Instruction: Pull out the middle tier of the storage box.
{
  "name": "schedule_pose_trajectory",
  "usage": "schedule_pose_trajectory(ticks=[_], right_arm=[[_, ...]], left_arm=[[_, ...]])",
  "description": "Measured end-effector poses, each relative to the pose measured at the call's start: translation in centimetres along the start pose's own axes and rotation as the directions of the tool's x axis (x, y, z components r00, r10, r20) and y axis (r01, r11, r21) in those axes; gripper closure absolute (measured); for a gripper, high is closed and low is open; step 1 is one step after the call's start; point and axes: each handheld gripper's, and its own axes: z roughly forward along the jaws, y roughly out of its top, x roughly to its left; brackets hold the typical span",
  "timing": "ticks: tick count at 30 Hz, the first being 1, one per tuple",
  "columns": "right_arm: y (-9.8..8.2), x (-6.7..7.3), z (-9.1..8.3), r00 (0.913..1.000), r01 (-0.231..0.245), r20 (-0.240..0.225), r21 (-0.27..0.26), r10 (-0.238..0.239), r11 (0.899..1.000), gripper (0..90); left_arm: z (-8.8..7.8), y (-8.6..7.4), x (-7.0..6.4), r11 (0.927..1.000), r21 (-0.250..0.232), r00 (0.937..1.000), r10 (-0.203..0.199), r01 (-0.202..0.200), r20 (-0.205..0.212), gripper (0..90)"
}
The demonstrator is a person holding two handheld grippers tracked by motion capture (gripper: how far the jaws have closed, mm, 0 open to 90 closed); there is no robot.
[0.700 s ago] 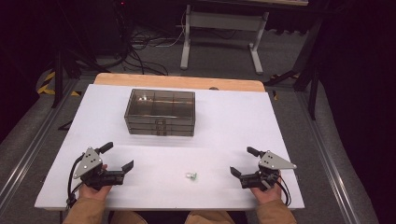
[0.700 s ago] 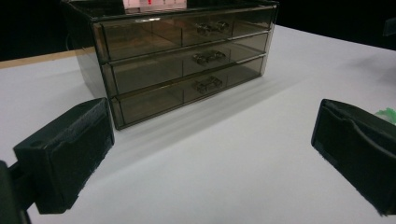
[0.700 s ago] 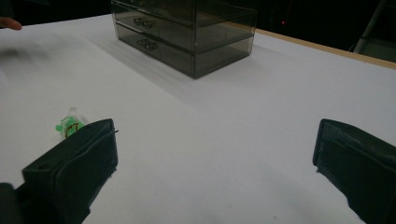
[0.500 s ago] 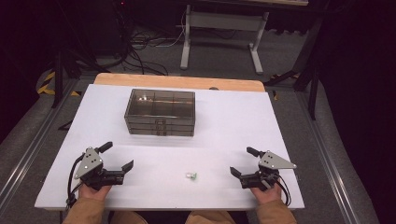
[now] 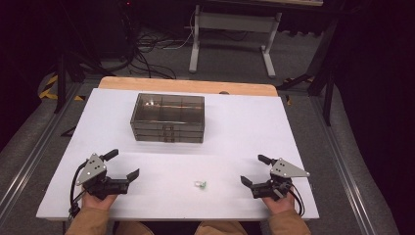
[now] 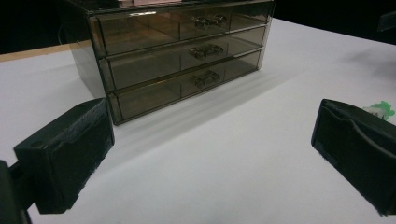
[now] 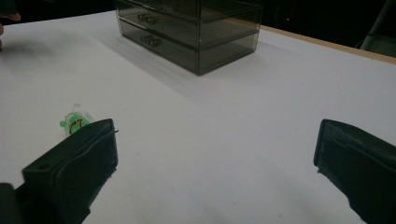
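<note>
Green small piece (image 5: 199, 184) on white table (image 5: 244, 132), left tool (image 5: 122, 166) and right tool (image 5: 254, 170) wide open, empty

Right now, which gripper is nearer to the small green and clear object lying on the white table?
Right. The right gripper sits just to the right of the small green and clear object; the left gripper rests farther off to its left. Both stand open, touching nothing.

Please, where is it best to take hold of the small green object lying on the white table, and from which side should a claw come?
Probably from straight above, closing across its short width. The small green object lies flat and alone on the white table, between the open left claw and the open right claw; nothing crowds it. Its finer shape is too small to tell.
</note>
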Motion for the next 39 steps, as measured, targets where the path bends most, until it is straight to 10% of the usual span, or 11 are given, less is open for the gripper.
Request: schedule_pose_trajectory(ticks=[39], right_arm=[[-0.1,0.2,0.6,0.9997,0.014,-0.021,0.040,-0.013,0.999,0.0]], left_arm=[[2.8,2.9,-1.6,0.9996,0.021,0.9955,0.015,-0.017,0.093,2.0]])
